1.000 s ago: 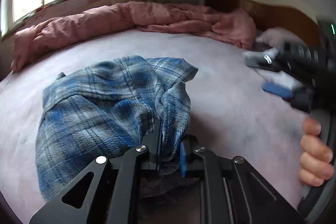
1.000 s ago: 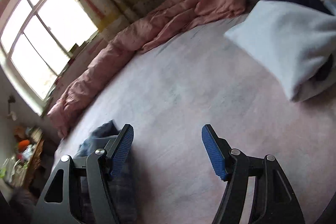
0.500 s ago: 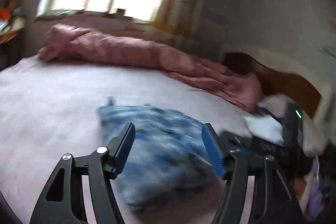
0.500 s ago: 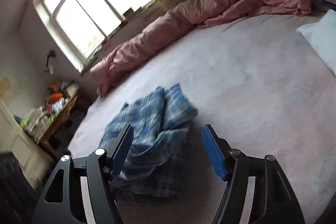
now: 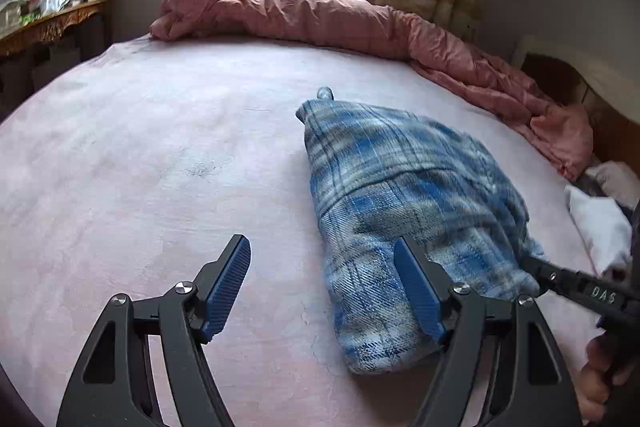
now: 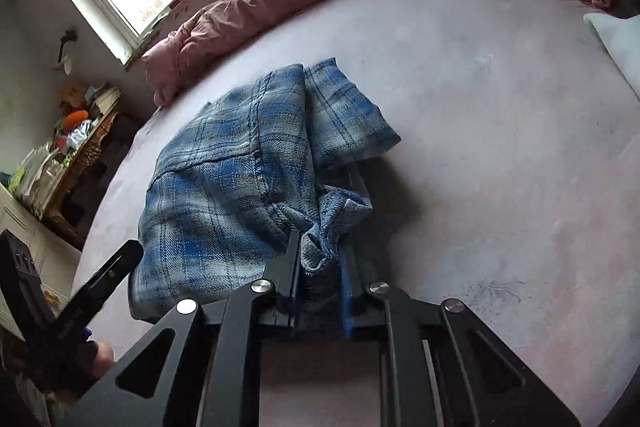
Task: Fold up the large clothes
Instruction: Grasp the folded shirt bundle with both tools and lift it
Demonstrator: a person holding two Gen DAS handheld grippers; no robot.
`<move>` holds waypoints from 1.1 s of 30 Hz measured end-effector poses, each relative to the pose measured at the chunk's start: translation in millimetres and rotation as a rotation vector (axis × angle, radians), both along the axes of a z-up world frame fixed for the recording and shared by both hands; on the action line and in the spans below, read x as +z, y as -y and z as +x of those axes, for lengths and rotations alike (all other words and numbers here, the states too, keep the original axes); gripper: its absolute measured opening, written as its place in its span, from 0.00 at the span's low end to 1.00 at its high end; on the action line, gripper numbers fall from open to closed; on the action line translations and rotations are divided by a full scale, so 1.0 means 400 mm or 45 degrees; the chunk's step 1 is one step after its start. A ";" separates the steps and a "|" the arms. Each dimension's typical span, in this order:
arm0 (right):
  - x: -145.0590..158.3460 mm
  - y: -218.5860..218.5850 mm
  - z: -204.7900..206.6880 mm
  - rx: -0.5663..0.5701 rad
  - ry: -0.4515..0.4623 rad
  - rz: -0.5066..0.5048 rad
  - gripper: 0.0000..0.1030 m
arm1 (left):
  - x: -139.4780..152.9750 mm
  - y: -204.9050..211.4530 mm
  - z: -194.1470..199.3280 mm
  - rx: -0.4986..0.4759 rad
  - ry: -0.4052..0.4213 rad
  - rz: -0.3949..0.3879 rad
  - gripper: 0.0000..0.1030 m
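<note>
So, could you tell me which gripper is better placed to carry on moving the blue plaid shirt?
The right gripper: its jaws have just closed on a bunch of the blue plaid shirt at its near edge. The left gripper has just opened and hangs over bare bed sheet beside the shirt, holding nothing.

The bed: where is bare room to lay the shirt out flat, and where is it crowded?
Free: the wide bare sheet left of the plaid shirt, up to the pink duvet; also the sheet between the shirt and the white pillow. Crowded: the far edge under the duvet, and the white clothes by the headboard.
</note>
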State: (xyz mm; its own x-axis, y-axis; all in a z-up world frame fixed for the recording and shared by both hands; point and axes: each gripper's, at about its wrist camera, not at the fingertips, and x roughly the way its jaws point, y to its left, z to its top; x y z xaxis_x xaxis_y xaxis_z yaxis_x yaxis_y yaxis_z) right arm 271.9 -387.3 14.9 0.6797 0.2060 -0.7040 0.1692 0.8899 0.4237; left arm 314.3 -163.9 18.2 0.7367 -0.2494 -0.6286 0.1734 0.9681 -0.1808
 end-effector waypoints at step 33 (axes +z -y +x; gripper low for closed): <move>-0.089 -0.010 0.036 0.050 0.117 0.269 0.42 | -0.065 -0.009 0.002 -0.279 -0.251 -0.601 0.38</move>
